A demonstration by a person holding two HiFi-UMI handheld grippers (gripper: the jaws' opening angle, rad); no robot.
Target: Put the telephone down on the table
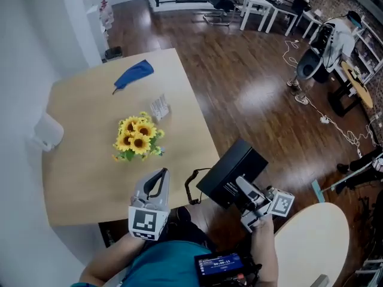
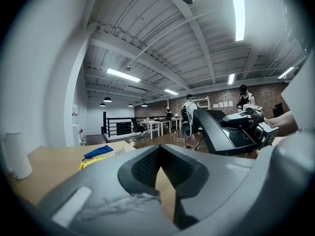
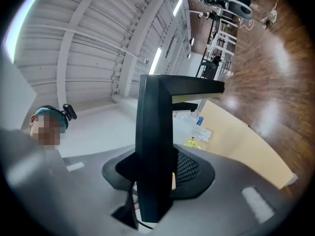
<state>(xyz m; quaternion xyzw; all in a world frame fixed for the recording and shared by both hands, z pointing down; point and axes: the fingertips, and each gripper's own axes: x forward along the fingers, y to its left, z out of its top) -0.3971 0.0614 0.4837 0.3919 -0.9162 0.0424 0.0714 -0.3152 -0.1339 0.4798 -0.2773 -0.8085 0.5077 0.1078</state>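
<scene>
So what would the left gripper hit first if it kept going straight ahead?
Probably the bare table top, just right of the sunflowers; depth is hard to judge.

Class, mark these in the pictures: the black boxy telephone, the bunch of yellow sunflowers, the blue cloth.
black boxy telephone [image 1: 230, 167], head view, flat black casing
bunch of yellow sunflowers [image 1: 139, 141], head view, a central bloom
blue cloth [image 1: 135, 73], head view, middle of the fabric

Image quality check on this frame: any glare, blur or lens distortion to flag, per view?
Head view: sharp and evenly lit, with one bright glare patch on the wood floor. Left gripper view: strong fisheye with black corners, and the ceiling light strip is blown out. Right gripper view: same fisheye, scene rolled sideways, the telephone blocks the centre, and there is floor glare at upper right.
</scene>
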